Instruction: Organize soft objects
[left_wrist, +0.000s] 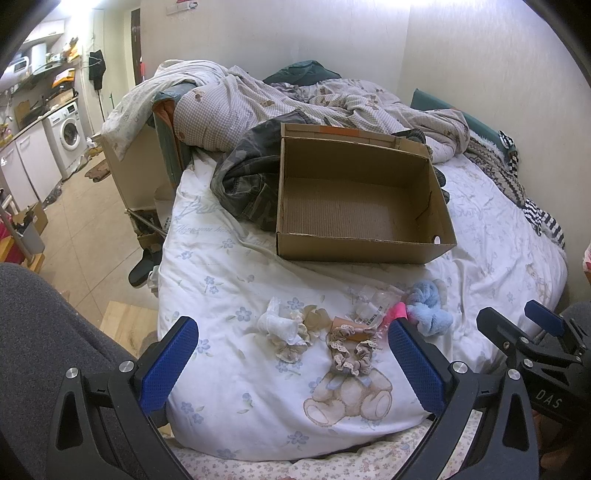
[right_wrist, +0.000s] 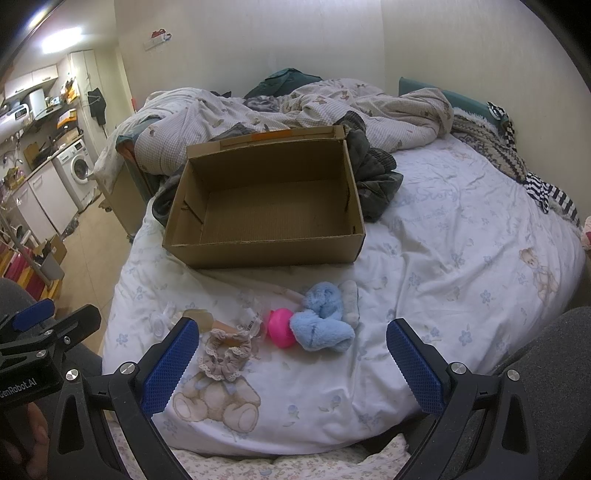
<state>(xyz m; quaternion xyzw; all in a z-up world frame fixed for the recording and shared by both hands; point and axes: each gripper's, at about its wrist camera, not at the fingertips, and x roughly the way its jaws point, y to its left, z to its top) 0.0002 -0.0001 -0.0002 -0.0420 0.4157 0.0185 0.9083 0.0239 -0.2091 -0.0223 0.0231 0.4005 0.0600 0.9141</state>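
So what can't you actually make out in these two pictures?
- Clear packet, left wrist view: label print too small to read.
- Pink object, right wrist view: partly behind the blue plush; what it is cannot be told.
- Striped cloth, right wrist view: cut off by the fisheye edge.
- Cardboard box, both views: near wall hides the floor right behind it.

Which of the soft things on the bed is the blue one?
The fluffy blue plush, lying right beside the pink ball. The frilly scrunchies to its left are beige.

Black grippers (left_wrist: 291, 350) (right_wrist: 291, 350); blue textured pads (left_wrist: 170, 363); grey trousers (left_wrist: 48, 339).
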